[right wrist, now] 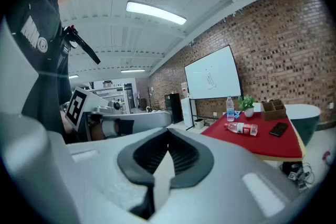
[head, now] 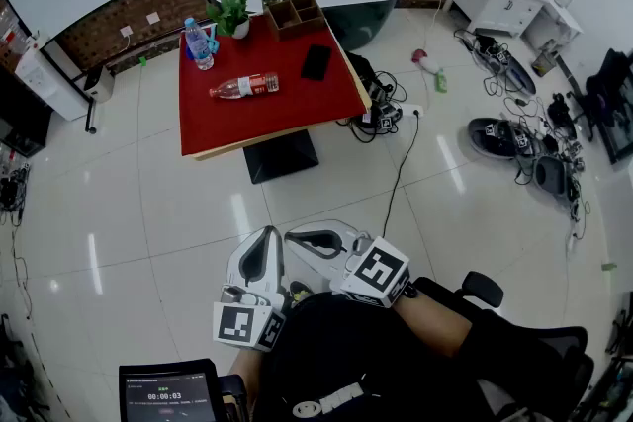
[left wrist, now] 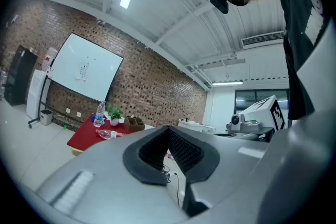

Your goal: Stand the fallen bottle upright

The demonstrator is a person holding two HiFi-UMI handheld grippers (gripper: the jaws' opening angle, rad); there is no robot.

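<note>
A clear bottle with a red label (head: 243, 86) lies on its side on the red table (head: 287, 109), its cap towards the left. The left gripper view shows the fallen bottle (left wrist: 107, 134) small and far off, and so does the right gripper view (right wrist: 241, 128). Both grippers hang low in front of the person, well short of the table and over the white floor. My left gripper (head: 269, 234) is shut with nothing in it. Beside it, my right gripper (head: 290, 237) is shut and empty too, pointing a little downwards.
On the table stand an upright water bottle (head: 199, 44), a small potted plant (head: 233, 13), a wooden organiser (head: 295, 13) and a black phone (head: 316, 61). Cables (head: 388, 114) trail over the floor right of the table. A tablet (head: 168, 395) sits at the bottom left.
</note>
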